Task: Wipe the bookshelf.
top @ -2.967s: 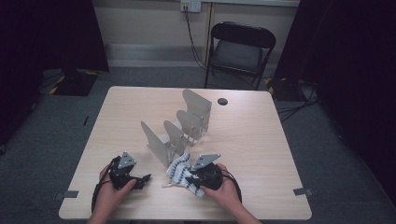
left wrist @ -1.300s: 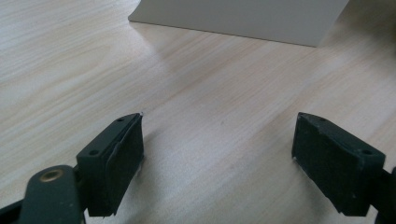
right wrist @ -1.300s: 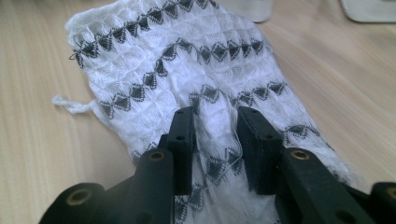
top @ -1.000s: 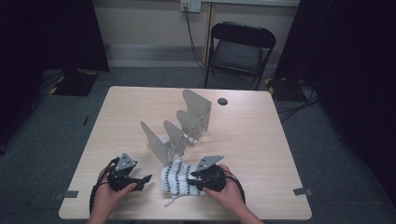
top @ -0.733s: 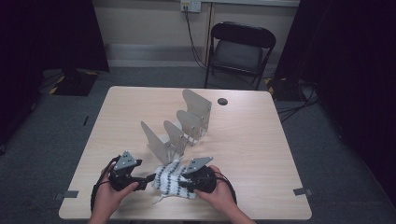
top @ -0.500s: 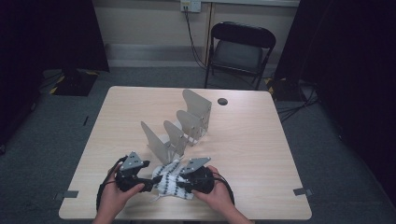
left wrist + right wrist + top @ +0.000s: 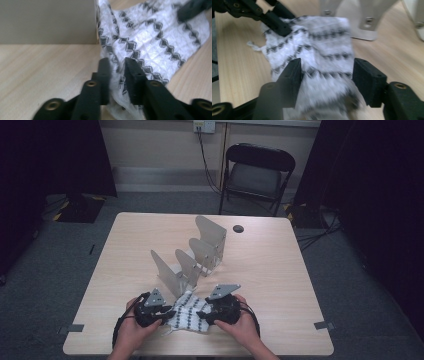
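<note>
A white cloth (image 7: 189, 316) with rows of black diamonds lies flat near the table's front edge, just in front of the metal rack (image 7: 200, 255). My left gripper (image 7: 170, 314) sits at its left edge. Its jaws have just been closing and pinch a fold of the cloth (image 7: 155, 42), as the left gripper view (image 7: 117, 65) shows. My right gripper (image 7: 202, 315) is at the cloth's right side. Its jaws have just been opening and stand wide (image 7: 325, 67), the cloth (image 7: 324, 37) lying loose between them. The left gripper (image 7: 279, 27) holds the far corner there.
The rack of several upright metal dividers runs diagonally across the table's middle; one plate (image 7: 47, 21) is close beside the cloth. A small black disc (image 7: 238, 228) lies at the table's far edge. A folding chair (image 7: 257, 172) stands behind the table.
The left hand has moved right to the cloth and its jaws have shut on the edge. The right gripper's jaws have spread apart. The cloth lies flatter than before.
</note>
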### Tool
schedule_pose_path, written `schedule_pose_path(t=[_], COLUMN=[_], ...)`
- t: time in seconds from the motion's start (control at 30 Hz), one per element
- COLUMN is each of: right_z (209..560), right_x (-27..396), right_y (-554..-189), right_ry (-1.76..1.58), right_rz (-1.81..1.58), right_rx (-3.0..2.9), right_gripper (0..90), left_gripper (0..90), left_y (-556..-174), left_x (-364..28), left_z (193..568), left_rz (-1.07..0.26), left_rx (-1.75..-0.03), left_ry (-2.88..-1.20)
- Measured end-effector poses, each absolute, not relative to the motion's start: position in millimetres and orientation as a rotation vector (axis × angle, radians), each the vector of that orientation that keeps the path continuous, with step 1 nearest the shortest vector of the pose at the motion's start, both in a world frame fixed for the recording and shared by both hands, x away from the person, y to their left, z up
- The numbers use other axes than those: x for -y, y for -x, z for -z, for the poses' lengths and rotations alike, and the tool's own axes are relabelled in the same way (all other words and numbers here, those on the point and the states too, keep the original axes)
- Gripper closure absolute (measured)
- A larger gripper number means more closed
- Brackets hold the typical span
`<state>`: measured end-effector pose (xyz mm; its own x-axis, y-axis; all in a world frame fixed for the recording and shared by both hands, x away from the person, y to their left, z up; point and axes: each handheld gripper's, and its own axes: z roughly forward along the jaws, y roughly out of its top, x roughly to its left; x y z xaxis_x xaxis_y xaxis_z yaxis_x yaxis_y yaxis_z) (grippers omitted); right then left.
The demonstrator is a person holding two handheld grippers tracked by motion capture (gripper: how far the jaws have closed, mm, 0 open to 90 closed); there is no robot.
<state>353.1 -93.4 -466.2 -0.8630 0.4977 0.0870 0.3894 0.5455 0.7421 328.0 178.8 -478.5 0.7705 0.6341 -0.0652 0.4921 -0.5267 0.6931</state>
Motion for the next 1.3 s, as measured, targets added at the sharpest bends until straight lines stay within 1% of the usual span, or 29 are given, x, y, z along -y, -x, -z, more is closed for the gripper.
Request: schedule_pose_path(t=[0.03, 0.13, 0.3, 0.63, 0.67, 0.73, 0.77, 0.8, 0.83, 0.87, 1.0, 1.17, 1.3], right_z=[465.3, 463.7, 466.0, 481.2, 482.3, 484.2, 485.4, 486.6, 488.2, 489.9, 495.9, 498.4, 499.1], right_x=[97.6, 109.5, 123.3, 134.7, 136.2, 139.7, 141.3, 143.0, 144.4, 145.7, 147.0, 148.4, 149.5], right_y=[-354.4, -356.9, -358.6, -364.7, -365.2, -366.7, -367.6, -368.1, -368.5, -368.9, -368.8, -368.7, -368.4], right_ry=[-0.781, -0.819, -0.843, -0.867, -0.876, -0.888, -0.892, -0.899, -0.904, -0.901, -0.887, -0.888, -0.897], right_rz=[-1.225, -1.238, -1.194, -1.125, -1.121, -1.116, -1.114, -1.107, -1.106, -1.098, -1.080, -1.102, -1.106], right_rx=[-2.633, -2.602, -2.574, -2.563, -2.558, -2.549, -2.541, -2.540, -2.535, -2.536, -2.528, -2.504, -2.494], right_gripper=[37.7, 36.2, 34.6, 30.8, 30.1, 29.0, 28.3, 27.7, 27.0, 26.6, 23.8, 21.7, 21.2], left_gripper=[83.3, 85.7, 86.3, 85.8, 84.3, 73.9, 70.2, 63.8, 53.9, 47.5, 33.8, 33.5, 34.2], left_y=[-327.7, -328.0, -328.4, -332.6, -333.0, -333.3, -333.4, -333.9, -334.1, -334.0, -333.4, -330.6, -327.5], left_x=[-179.7, -188.8, -214.8, -257.2, -259.8, -262.8, -263.1, -263.3, -262.5, -260.9, -251.9, -230.8, -214.2], left_z=[477.4, 475.2, 475.8, 474.3, 474.3, 474.4, 473.8, 472.7, 471.5, 469.5, 454.6, 443.7, 447.1], left_rz=[-0.249, -0.220, -0.211, -0.290, -0.304, -0.309, -0.316, -0.339, -0.358, -0.377, -0.398, -0.415, -0.393], left_rx=[-0.845, -0.878, -0.970, -1.094, -1.103, -1.127, -1.122, -1.108, -1.097, -1.087, -1.073, -0.985, -0.928], left_ry=[-2.236, -2.230, -2.209, -2.169, -2.155, -2.120, -2.108, -2.093, -2.070, -2.060, -2.001, -2.014, -2.042])
